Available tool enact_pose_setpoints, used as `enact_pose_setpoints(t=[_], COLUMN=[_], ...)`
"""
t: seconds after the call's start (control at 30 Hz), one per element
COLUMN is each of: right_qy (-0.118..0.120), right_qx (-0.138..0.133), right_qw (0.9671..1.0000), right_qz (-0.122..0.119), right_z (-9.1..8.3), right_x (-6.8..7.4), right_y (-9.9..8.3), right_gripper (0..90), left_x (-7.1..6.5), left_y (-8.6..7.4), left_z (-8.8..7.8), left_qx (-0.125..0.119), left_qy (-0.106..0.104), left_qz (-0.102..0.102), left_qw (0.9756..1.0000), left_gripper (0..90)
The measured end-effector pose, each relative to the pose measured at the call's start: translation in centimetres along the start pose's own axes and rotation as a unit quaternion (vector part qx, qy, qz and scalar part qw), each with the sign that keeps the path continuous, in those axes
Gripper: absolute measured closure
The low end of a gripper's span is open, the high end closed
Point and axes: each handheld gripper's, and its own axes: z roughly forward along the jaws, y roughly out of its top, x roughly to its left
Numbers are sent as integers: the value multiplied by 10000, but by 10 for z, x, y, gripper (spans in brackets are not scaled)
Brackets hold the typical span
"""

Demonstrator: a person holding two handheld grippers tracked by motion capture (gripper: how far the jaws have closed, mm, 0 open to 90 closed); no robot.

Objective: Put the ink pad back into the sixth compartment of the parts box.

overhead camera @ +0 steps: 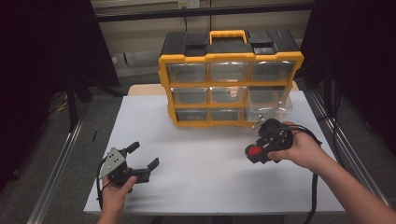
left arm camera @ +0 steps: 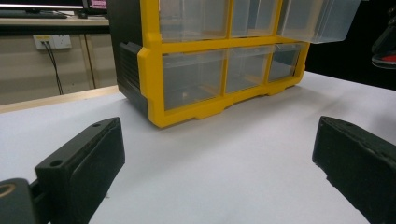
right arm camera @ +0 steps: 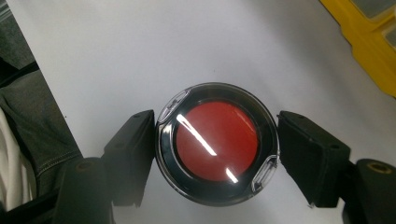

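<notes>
High view, organizer: yellow-and-black drawer organizer stands at the far middle of the white counter, with 1 clear drawer pulled out on its right side.
High view, right claw: right claw sits in front of the organizer's right end, just below that drawer, holding a round red-faced case.
High view, left claw: left claw rests on the counter well to the organizer's front left.
Left gripper view, left claw: jaws spread wide with nothing between them; the organizer lies ahead.
Right gripper view, case: round case, red under a clear lid, sits gripped by its rim between both pads, clear of the counter; the organizer's yellow corner is at upper right.
Step, judged: carrying the case toward the open drawer.
Next move, judged: lift it over the drawer's front wall, centre it, then part the jaws.
</notes>
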Motion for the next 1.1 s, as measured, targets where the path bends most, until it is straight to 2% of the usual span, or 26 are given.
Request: enact_pose_setpoints(t=[1.1], right_qy=[3], right_qx=[220], right_qw=[9997], right_qz=[120], right_z=[-31], right_x=[-20], right_y=[5], right_gripper=[300], left_x=[1], left_y=[0], left_z=[0], left_qx=[55], left_qy=[-41], left_qz=[75], left_qw=[9999], left_gripper=[26])
